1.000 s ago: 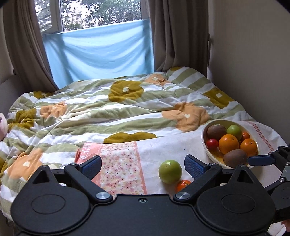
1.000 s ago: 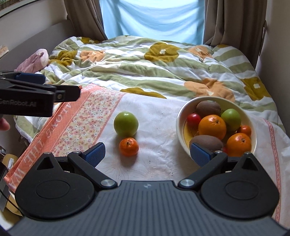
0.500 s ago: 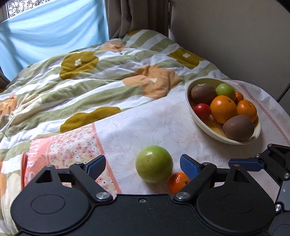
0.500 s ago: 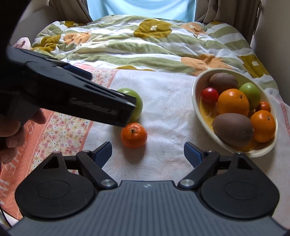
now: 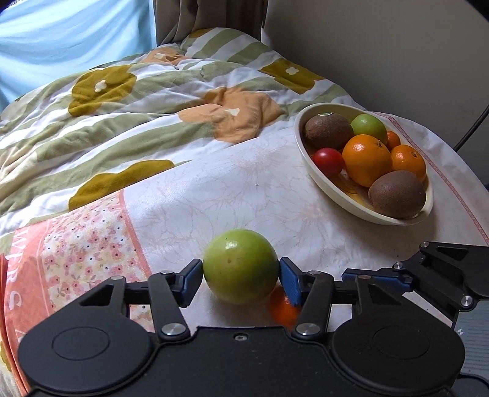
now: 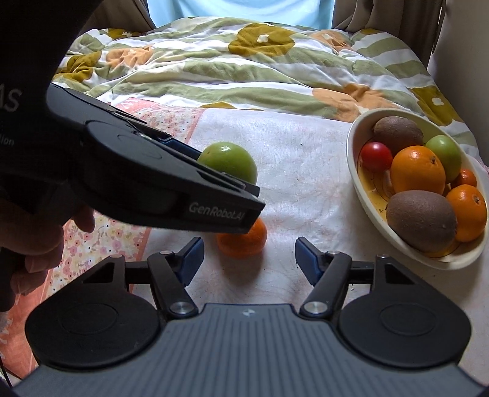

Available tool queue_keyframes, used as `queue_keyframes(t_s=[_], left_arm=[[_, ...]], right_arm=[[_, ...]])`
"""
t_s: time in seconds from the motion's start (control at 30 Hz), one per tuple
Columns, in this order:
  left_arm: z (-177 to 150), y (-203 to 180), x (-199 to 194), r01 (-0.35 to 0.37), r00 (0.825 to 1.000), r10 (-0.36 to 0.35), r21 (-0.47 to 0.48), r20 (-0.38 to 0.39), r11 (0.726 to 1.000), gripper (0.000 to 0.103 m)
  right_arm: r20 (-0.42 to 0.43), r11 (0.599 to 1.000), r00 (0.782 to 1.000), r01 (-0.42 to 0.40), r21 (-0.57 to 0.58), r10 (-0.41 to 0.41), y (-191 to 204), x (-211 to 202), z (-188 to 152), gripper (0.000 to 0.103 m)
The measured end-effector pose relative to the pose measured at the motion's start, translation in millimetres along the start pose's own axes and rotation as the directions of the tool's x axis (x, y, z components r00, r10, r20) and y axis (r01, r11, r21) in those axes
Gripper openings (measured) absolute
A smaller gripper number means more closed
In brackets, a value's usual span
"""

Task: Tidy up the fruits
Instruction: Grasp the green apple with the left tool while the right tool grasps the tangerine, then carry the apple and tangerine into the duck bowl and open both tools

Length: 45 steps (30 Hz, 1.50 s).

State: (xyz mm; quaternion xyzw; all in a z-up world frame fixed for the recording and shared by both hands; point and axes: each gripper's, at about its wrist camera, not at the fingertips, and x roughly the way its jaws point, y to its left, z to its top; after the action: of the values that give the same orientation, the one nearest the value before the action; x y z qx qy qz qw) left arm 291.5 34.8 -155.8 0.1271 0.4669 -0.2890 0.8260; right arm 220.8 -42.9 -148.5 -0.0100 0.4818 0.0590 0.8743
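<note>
- Bed w/ a rumpled quilt [image 5: 159,100], green stripes + mustard/orange flowers; pale blue sheet [image 5: 70,39] hung over the window behind, brown curtains [image 5: 211,15] beside it, plain wall on the right.
- White floral cloth [image 5: 244,189] w/ pink border covers the near part of the bed.
- Left hand-held gripper [image 5: 241,276]: blue pads touching both sides of the green apple [image 5: 240,265], which sits on the cloth.
- Small tangerine [image 6: 244,241] just beside the apple, nearer the cams.
- Right hand-held gripper [image 6: 247,256]: jaws wide apart, nothing in them, tangerine just ahead of the gap.
- Cream bowl [image 6: 354,171] off to the right on the cloth, w/ kiwis, oranges, a green apple & a red fruit inside.
</note>
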Motion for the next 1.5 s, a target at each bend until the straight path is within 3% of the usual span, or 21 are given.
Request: queue_keyframes(t_s=[0.2,0.53,0.67,0.87,1.23,1.5], left_arm=[[-3,4,-2,-0.004,1.000,0.004,0.002,0.003,1.000,0.059],[-15,25,-18,-0.082,0.997,0.083,-0.044,0.011,0.996,0.059],[-22,31,-27,-0.111,0.994,0.113,-0.070,0.015,0.991,0.059],[-31,35,-42,-0.127,0.991,0.131,-0.123,0.025,0.984,0.059],[-23,6,-91,-0.139,0.982,0.157,-0.160,0.104,0.977,0.059],[0,-41,-110,-0.168,0.967,0.203,-0.210,0.157,0.963,0.059]], right_arm=[[-0.002,1.000,1.000,0.009,-0.003,-0.009,0,7,2,0.074],[0.008,0.999,1.000,0.005,-0.038,-0.005,4,17,3,0.065],[0.014,0.998,1.000,-0.013,-0.060,0.014,7,19,4,0.055],[0.025,0.997,1.000,-0.011,-0.082,0.013,9,14,4,0.054],[0.106,1.000,0.994,-0.020,-0.008,0.021,-25,-46,11,0.054],[0.164,0.998,0.986,-0.034,-0.044,0.041,-79,-94,21,0.054]])
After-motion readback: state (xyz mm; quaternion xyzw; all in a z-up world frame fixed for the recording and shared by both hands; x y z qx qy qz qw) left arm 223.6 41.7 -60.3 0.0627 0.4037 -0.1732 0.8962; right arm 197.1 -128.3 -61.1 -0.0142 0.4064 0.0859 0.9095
